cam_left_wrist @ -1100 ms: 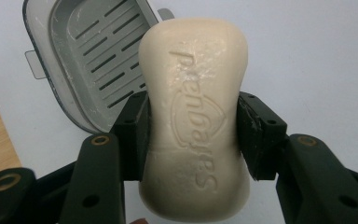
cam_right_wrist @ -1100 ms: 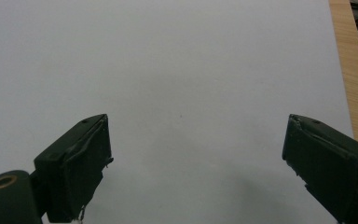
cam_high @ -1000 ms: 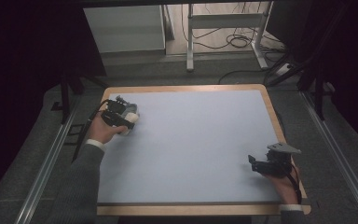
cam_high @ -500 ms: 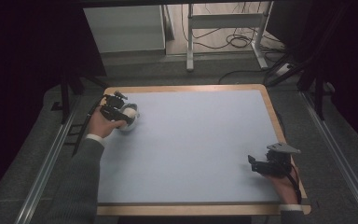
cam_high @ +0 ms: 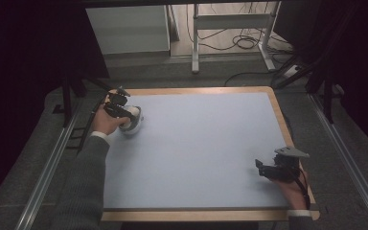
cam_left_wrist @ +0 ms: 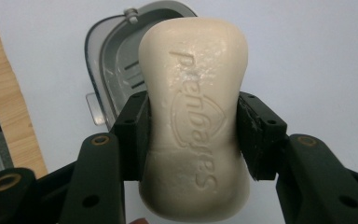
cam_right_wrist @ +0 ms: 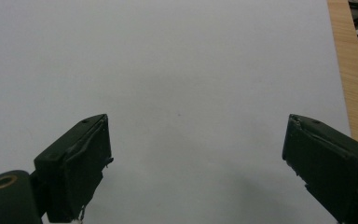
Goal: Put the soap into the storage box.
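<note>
In the left gripper view, the left gripper (cam_left_wrist: 193,135) is clamped on a cream-coloured, waisted bar of soap (cam_left_wrist: 195,121) with a brand name embossed along its face. The pads bite the bar at its narrow middle, and both rounded ends stick out past them. Behind the bar, toward the upper left of that frame, lies a grey oval plastic soap dish (cam_left_wrist: 109,70) with ribs in its floor, resting on the pale blue counter (cam_left_wrist: 307,56). In the high view this pair sits in the upper left of the frame, near the far left corner of the counter, with the soap (cam_high: 130,114) at the dish (cam_high: 135,125).

The right gripper (cam_right_wrist: 196,158) hangs with its jaws wide apart and nothing between them, over bare counter; in the high view it (cam_high: 262,167) is at the lower right of the frame, well apart from the soap.

The main risk, as I judge it, is slip. Soap is slick and the grip is on a curved waist, so a twist or a quick swing could let the bar rotate or squirt out. Squeezing harder may dent it. If the bar is headed into the dish, a tilted lowering could catch the rim and shove or tip the light dish, since nothing steadies it.
</note>
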The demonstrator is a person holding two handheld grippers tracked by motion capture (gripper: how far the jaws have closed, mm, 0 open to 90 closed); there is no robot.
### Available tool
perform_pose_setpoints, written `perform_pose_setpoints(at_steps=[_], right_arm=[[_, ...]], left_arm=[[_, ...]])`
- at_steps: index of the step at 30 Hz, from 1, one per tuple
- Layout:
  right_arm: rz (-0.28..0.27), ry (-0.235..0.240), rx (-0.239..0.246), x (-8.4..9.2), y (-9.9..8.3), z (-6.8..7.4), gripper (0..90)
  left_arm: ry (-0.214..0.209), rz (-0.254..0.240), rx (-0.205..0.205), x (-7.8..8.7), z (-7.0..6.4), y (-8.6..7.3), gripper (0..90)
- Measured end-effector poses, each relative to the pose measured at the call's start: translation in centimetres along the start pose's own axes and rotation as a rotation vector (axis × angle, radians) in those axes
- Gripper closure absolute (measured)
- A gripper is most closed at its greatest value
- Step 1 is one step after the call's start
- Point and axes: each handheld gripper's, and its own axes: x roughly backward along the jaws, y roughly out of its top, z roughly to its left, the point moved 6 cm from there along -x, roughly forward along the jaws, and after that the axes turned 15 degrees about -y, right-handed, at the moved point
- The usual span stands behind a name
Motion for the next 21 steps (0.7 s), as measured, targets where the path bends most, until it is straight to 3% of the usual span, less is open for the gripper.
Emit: perform_pose_setpoints(at_steps=[21], right_arm=[[0.006, -0.003, -0.004, -0.1, -0.1, -0.2, 7.7]], left_arm=[[0.014, 0.024, 0.067, -2.8, 1.4, 0.5, 49.6]])
